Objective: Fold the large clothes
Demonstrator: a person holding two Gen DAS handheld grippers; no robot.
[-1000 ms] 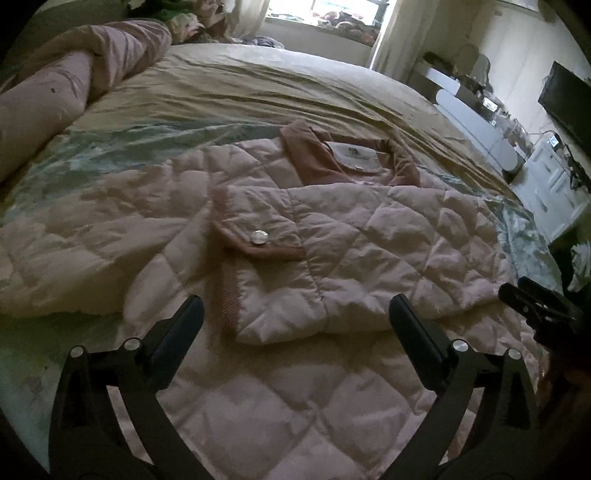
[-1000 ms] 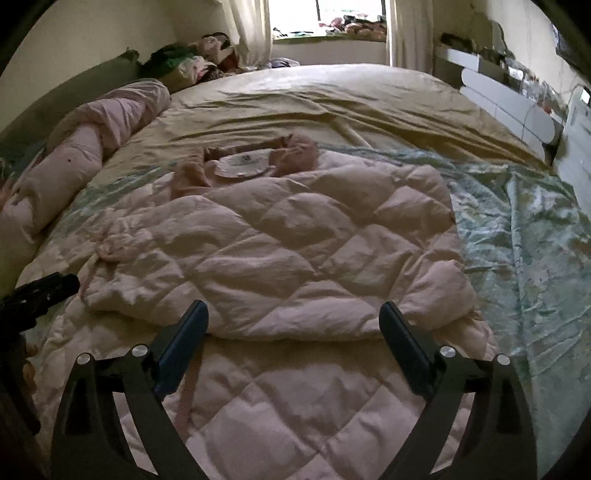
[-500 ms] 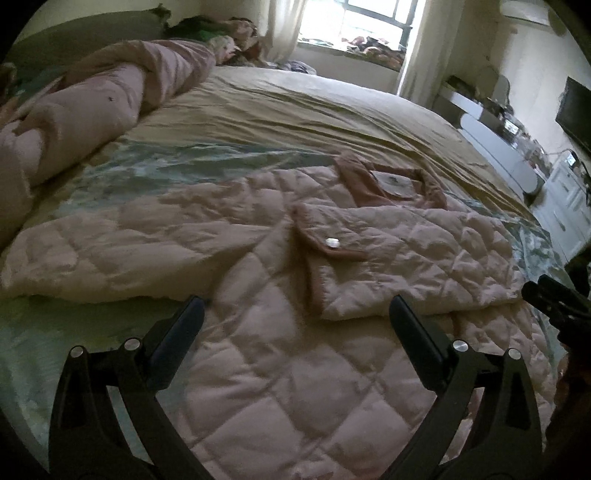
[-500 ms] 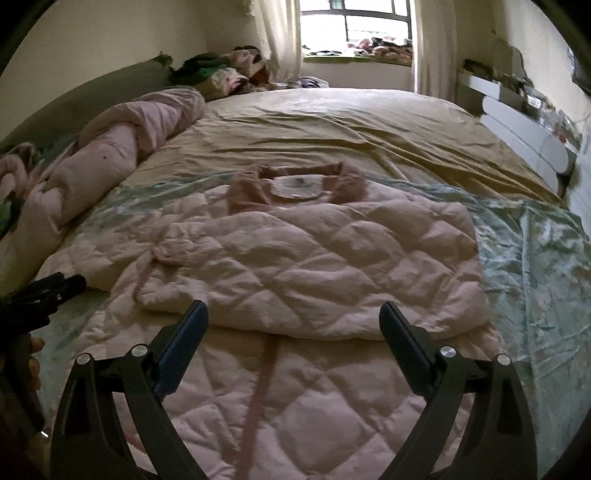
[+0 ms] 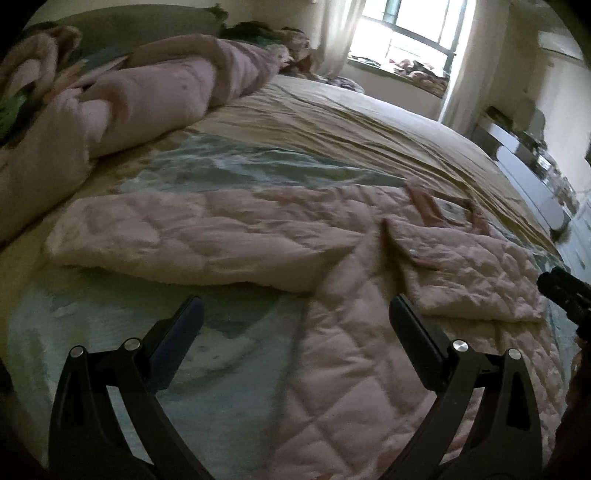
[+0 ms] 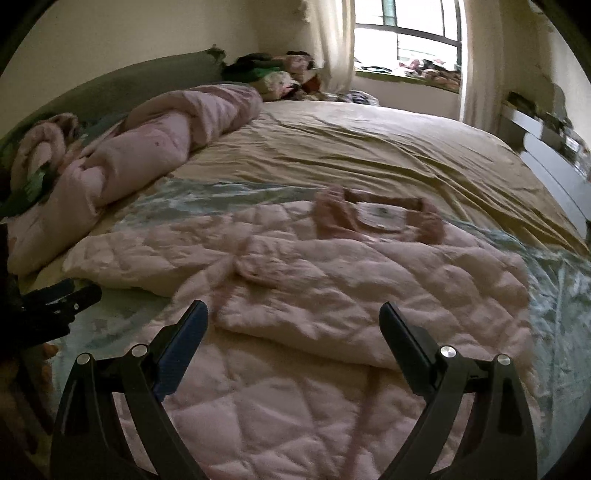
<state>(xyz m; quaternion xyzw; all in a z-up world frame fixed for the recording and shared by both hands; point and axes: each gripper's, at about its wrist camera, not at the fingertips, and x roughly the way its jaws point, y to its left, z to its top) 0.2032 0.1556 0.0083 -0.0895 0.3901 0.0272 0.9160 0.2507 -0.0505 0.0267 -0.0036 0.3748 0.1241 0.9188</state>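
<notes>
A pale pink quilted jacket (image 6: 332,295) lies spread on the bed (image 6: 369,147), its collar (image 6: 376,218) toward the window (image 6: 406,33) and its hem toward the cameras. One sleeve (image 5: 184,240) stretches flat out to the left across the blue-green patterned sheet (image 5: 240,354); the other side is folded in over the chest — a thick doubled layer (image 6: 406,288) below the collar. The left tool (image 5: 295,321) hovers with its jaws wide apart and nothing between them, above the spot where the jacket's edge meets the sheet. The right tool (image 6: 291,325) is likewise spread wide and empty, over the lower edge of the folded layer. A rolled pink duvet (image 6: 147,140) lies along the bed's left side, well apart from the jacket.
</notes>
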